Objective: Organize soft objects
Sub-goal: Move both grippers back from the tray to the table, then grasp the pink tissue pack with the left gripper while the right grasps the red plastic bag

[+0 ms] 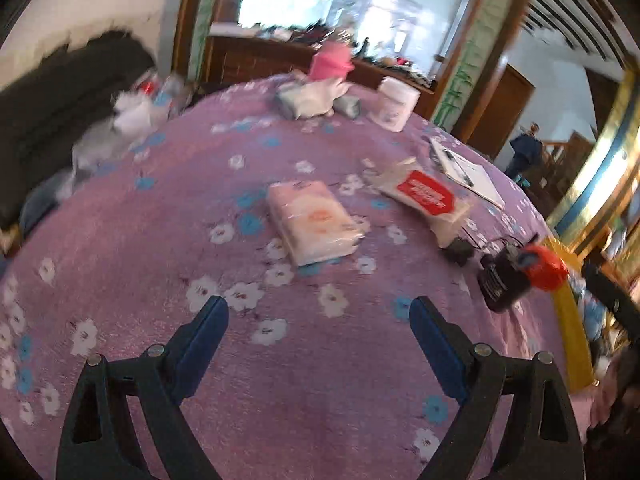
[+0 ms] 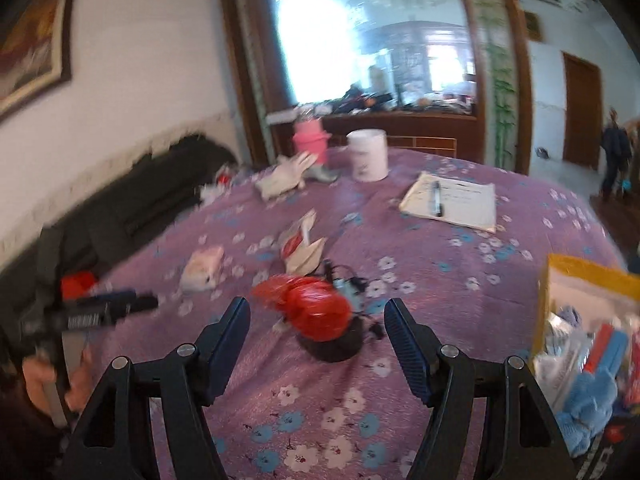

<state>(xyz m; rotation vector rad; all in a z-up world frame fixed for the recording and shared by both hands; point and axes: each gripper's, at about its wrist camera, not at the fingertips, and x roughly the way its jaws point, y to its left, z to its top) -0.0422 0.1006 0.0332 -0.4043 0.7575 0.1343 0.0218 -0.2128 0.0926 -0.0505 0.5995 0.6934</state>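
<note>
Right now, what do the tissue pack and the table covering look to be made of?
Tissue pack: soft paper in clear, glossy plastic film, judging by the shiny wrinkles. Table covering: purple floral fabric, matte and slightly fuzzy, probably a plush cloth.

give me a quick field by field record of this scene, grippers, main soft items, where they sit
surface: purple floral cloth
left gripper: open, holding nothing, above the cloth
right gripper: open, holding nothing
tissue pack: flat on the cloth, ahead of the left gripper
red-label pouch: right of the tissue pack, apart from it
red bag: just ahead of the right gripper, on a dark object
yellow box: far right, holds blue fabric
notepad: pen on top
</note>
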